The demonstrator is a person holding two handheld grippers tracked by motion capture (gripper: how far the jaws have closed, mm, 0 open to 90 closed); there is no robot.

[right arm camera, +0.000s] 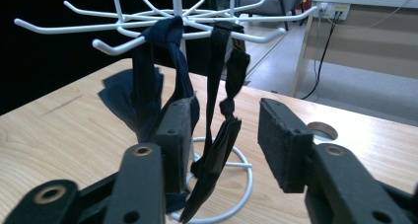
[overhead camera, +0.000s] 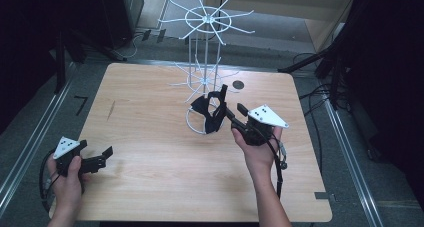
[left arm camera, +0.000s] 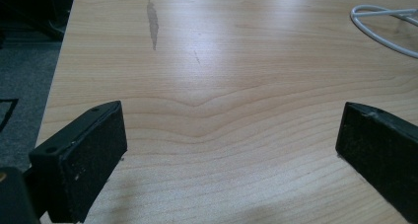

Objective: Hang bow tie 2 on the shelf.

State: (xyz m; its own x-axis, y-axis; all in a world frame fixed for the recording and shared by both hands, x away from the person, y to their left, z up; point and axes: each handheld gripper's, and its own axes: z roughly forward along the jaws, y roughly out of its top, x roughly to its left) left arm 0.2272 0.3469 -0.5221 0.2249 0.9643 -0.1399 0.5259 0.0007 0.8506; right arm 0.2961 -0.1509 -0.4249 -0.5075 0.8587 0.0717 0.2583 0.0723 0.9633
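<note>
We hold our right gripper open around a black strap that hangs from the white rack beside a dark blue cloth. Our left gripper rests open over the bare table.

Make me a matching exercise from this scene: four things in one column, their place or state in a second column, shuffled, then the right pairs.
Things:
1. left hand-held gripper
2. right hand-held gripper
3. black strap
4. dark cloth

Places or states:
A. draped over a hook of the white wire rack, beside the strap
B. open above bare wooden table
C. hangs between open jaws
D. open at the rack's lower tier

Pairs: 1-B, 2-D, 3-C, 4-A
</note>
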